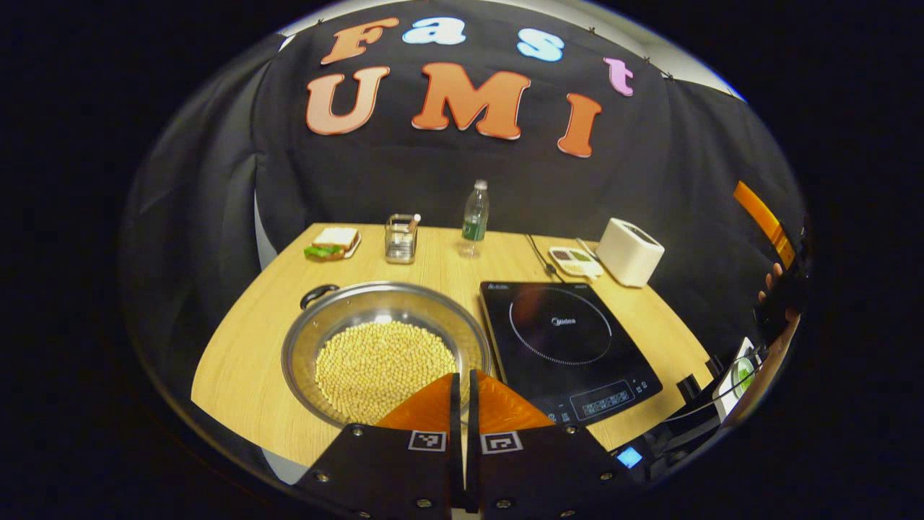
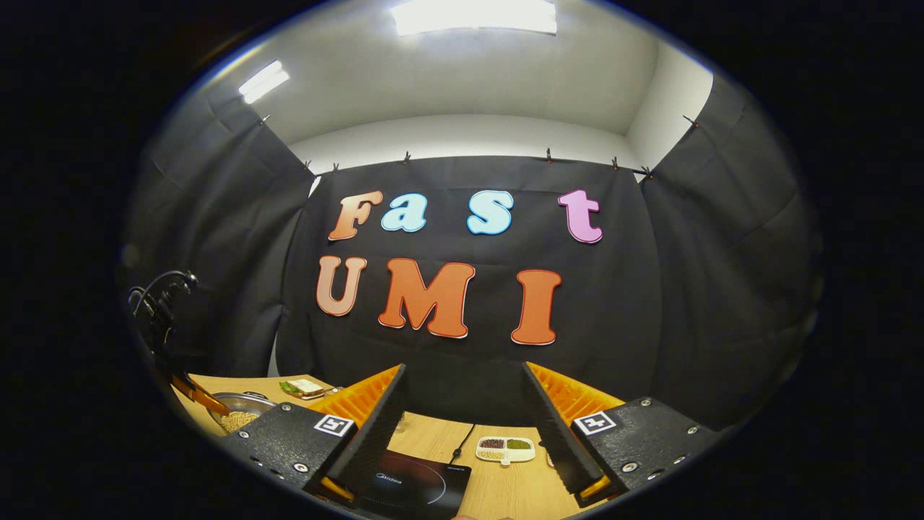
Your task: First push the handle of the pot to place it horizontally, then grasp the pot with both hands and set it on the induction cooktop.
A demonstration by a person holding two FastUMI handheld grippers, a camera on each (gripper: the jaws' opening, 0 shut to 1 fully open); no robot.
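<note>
My left tongs [image 1: 463, 393] are closed to a narrow slit with nothing between them, hovering over the near rim of the pot [image 1: 386, 352], which sits full of pale beans on the worktop [image 1: 238, 347] just left of the induction cooktop [image 1: 567, 347], one black handle [image 1: 317, 294] showing at its far-left rim. My right tongs [image 2: 462, 426] are spread wide and empty, raised above the near right of the worktop and facing the booth's far wall. Along the far edge stand a sandwich plate [image 1: 333, 243], a small glass holder [image 1: 401, 237], a water bottle [image 1: 475, 217], a divided dish [image 1: 575, 261] and a white toaster [image 1: 629, 251].
</note>
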